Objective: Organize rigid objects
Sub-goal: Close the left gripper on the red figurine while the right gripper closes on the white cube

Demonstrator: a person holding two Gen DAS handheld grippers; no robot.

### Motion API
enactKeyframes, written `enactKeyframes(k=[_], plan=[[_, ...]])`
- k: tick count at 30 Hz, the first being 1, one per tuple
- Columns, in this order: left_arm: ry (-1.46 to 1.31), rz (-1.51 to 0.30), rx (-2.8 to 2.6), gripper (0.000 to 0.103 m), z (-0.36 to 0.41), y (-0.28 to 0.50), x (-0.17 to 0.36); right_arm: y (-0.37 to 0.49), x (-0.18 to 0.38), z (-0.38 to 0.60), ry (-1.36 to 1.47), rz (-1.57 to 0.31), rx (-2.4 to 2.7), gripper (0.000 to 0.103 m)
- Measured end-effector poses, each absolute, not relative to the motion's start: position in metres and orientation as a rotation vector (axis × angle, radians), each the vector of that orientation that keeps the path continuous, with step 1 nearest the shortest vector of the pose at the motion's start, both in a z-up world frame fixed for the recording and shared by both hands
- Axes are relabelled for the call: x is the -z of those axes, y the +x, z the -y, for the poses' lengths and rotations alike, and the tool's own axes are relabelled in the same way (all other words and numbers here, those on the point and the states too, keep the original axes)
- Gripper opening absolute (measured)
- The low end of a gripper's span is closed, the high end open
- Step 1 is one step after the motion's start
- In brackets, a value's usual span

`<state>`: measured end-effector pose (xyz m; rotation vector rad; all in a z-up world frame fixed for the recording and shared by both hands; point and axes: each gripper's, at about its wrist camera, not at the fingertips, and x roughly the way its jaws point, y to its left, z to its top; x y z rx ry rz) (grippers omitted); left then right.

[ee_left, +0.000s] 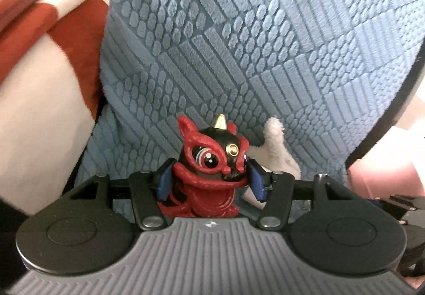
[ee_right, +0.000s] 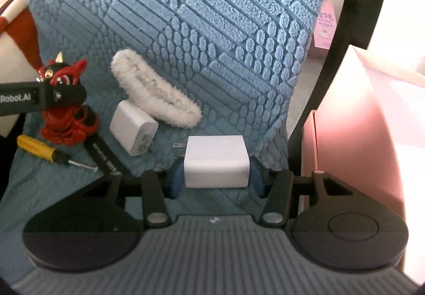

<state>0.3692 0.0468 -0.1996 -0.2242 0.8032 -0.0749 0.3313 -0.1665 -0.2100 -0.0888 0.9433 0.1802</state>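
A red and black horned figurine (ee_left: 209, 162) stands between the blue pads of my left gripper (ee_left: 209, 182), which is shut on its body. The right wrist view shows the same figurine (ee_right: 66, 77) at the left, with my left gripper (ee_right: 59, 94) clamped across it just above the blue textured cloth (ee_right: 212, 29). My right gripper (ee_right: 216, 176) is shut on a white charger block (ee_right: 216, 162) that rests on the cloth, both pads against its sides. A second white charger (ee_right: 132, 130) lies to its left.
A white fluffy strip (ee_right: 156, 93) lies behind the chargers. A yellow-handled screwdriver (ee_right: 39, 148) and a black bar with lettering (ee_right: 103, 156) lie at the front left. A pink box (ee_right: 358, 122) and a black hoop (ee_right: 372, 16) stand at the right. Red and white fabric (ee_left: 39, 29) is at the left.
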Motion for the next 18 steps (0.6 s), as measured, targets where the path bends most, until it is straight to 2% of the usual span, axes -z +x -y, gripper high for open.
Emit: enactKeyframes(k=[12,18], plan=[[-0.288,-0.798,0.122,0.063,-0.053,0.299,0.182,0.285,0.192,0.153,-0.153,-0.891,-0.202,0.053],[-0.284,-0.81,0.117,0.063,-0.047,0.258,0.195,0.238,0.188,0.158,-0.139,-0.899,-0.211,0.053]])
